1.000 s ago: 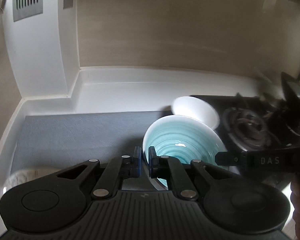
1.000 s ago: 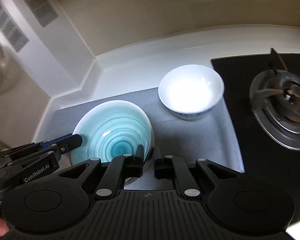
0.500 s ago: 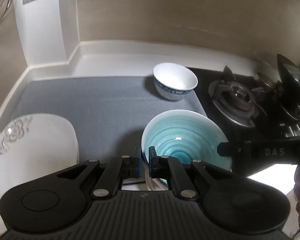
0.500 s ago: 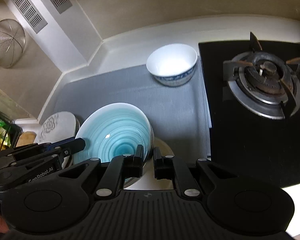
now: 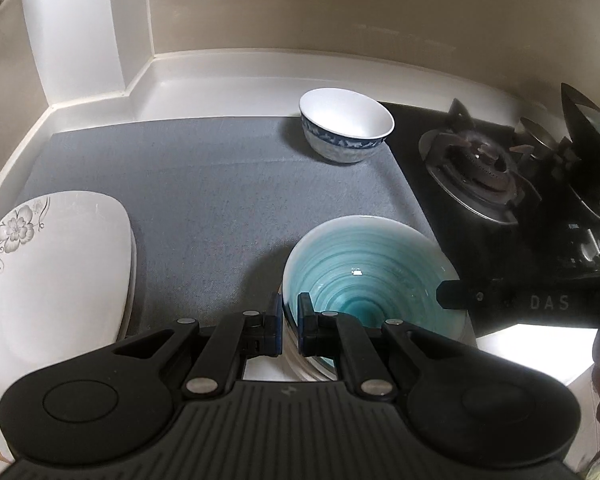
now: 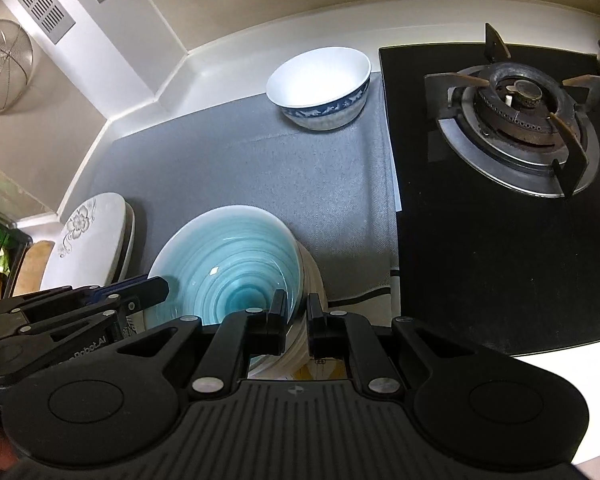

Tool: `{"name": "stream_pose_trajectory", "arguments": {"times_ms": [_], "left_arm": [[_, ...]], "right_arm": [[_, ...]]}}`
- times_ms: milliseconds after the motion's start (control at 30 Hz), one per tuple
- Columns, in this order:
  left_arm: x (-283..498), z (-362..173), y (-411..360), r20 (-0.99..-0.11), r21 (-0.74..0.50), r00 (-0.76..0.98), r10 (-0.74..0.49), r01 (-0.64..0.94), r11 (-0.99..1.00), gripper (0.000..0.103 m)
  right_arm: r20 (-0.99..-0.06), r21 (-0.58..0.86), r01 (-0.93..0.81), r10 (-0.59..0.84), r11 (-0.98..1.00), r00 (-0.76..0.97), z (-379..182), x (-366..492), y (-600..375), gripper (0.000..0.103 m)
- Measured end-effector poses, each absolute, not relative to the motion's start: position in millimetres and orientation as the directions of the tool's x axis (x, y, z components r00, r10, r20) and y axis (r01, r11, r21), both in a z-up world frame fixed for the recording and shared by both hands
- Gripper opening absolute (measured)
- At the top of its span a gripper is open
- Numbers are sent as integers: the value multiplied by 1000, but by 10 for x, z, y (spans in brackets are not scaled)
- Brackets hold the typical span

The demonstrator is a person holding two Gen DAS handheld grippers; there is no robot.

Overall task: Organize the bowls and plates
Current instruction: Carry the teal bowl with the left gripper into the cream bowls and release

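The teal bowl (image 5: pixel 366 276) is sitting in the lower centre of the left wrist view, and both grippers are holding it at the same time. The left gripper (image 5: pixel 289 322) is clamping the rim on the bowl's lower left side with narrow jaws, 1 finger inside and 1 outside. The right gripper (image 6: pixel 297 320) is pinching the opposite rim in the same narrow way, in the lower centre of its own view. The bowl is round, so it has no long axis; its mouth is pointing up and is tilting a little. It seems to be over a stack of pale plates (image 6: pixel 310 280), just below it at the near edge of the grey mat (image 5: pixel 204 184). I judge that the coming move is straight down. The white and blue bowl (image 5: pixel 346 130) is standing well apart, in the upper centre.
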State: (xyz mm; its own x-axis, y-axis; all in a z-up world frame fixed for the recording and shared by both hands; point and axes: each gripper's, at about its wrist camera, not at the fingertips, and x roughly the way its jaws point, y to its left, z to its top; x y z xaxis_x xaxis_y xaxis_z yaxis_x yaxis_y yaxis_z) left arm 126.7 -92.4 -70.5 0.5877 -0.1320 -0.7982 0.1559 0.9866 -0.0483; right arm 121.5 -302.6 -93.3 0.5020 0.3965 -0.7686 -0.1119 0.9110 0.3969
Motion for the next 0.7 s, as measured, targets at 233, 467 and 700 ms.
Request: {"name": "stream_pose_trajectory", "arguments": {"times_ms": [233,467,700], "left_arm": [[1269,-718,-929,-799,-54,587,-134,152,987,7],[1258,-699,-955,-800,-52,587,-124,138,989,9],[1227,-656,-994,-797,-37,596,-97,112,993,13]], "right_arm": [[-769,378,-144,396,915,502,-937,1212,-3004,11],[-764,378,-161,406,912,501,-889,1207,-3008,15],[-741,380,-184,418,906,526,-800,1181,-3070,15]]}}
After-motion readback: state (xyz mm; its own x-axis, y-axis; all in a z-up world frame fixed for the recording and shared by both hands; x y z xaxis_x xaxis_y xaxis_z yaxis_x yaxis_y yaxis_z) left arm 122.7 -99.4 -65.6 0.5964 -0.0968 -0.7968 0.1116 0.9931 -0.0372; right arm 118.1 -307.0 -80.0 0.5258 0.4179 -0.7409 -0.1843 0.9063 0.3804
